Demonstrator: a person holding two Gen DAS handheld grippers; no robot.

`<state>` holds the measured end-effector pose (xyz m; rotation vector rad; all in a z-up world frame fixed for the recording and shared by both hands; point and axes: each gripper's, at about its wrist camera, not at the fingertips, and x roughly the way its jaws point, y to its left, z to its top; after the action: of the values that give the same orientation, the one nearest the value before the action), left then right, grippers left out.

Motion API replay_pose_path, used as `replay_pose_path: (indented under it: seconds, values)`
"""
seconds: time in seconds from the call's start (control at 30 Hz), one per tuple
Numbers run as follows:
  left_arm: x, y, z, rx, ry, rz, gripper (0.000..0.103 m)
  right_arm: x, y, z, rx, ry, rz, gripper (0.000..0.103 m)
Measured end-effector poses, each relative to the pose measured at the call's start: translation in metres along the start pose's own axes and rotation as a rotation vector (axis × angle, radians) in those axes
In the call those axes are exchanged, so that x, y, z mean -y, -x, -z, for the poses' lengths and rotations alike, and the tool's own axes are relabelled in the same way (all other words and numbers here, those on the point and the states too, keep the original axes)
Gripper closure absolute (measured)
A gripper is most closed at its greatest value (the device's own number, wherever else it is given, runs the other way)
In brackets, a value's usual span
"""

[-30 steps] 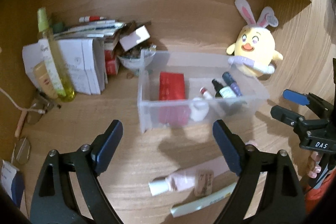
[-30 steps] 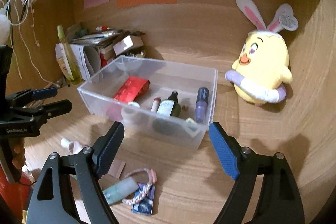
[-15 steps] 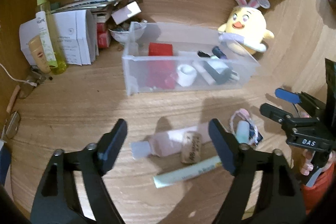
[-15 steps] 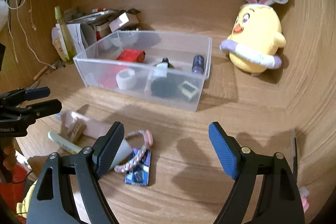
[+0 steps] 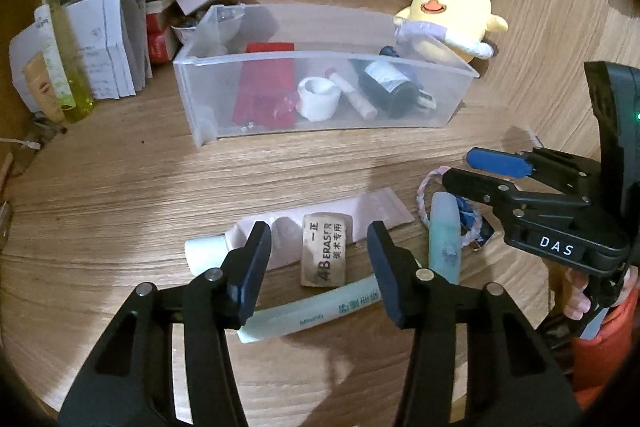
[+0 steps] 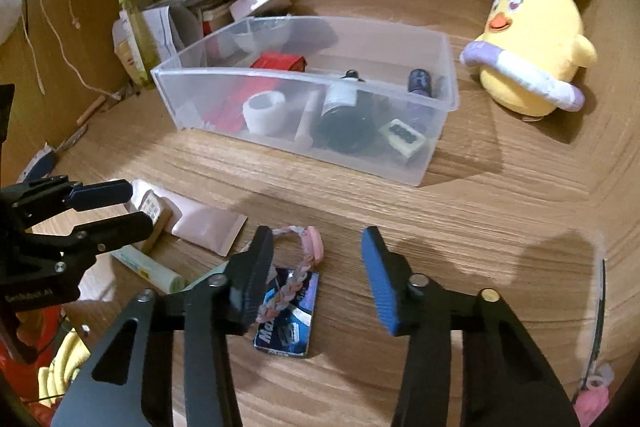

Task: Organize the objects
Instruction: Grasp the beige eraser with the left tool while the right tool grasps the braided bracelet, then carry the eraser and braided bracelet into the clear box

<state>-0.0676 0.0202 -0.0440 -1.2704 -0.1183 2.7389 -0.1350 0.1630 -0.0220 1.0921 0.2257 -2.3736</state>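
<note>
Between your left gripper's (image 5: 320, 259) closing jaws lies the eraser (image 5: 326, 254), on the pink tube (image 5: 320, 223); the pads are not yet pressing it. Your right gripper (image 6: 316, 275) is also closing, nothing clamped; the braided bracelet (image 6: 294, 267) and blue packet (image 6: 290, 319) lie just by its left pad. Beyond both grippers stands the clear bin (image 6: 434, 155).
</note>
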Motion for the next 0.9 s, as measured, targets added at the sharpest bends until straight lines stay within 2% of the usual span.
replay_pose_path:
  seconds: [0.13,0.2,0.27,0.3,0.37,0.9]
  values:
    - [-0.002,-0.008,-0.002,-0.005,0.005,-0.008,0.054,0.0,-0.007,-0.003,-0.018,0.009,-0.011,0.066]
    - [-0.002,-0.009,-0.004,0.0,0.007,-0.005,0.055,-0.001,-0.011,-0.005,-0.03,0.02,-0.017,0.072]
    - [-0.001,-0.01,-0.004,0.001,0.006,0.0,0.067,-0.003,-0.017,-0.006,-0.051,0.03,-0.022,0.081]
    - [-0.001,-0.011,-0.004,0.003,0.003,-0.003,0.07,-0.004,-0.018,-0.006,-0.055,0.034,-0.024,0.086]
    - [-0.001,-0.012,-0.005,0.004,-0.001,0.002,0.08,-0.006,-0.018,-0.007,-0.051,0.044,-0.023,0.089]
    - [-0.016,-0.003,-0.009,0.035,0.066,0.03,0.08,-0.003,0.004,-0.021,0.046,0.001,-0.032,0.092]
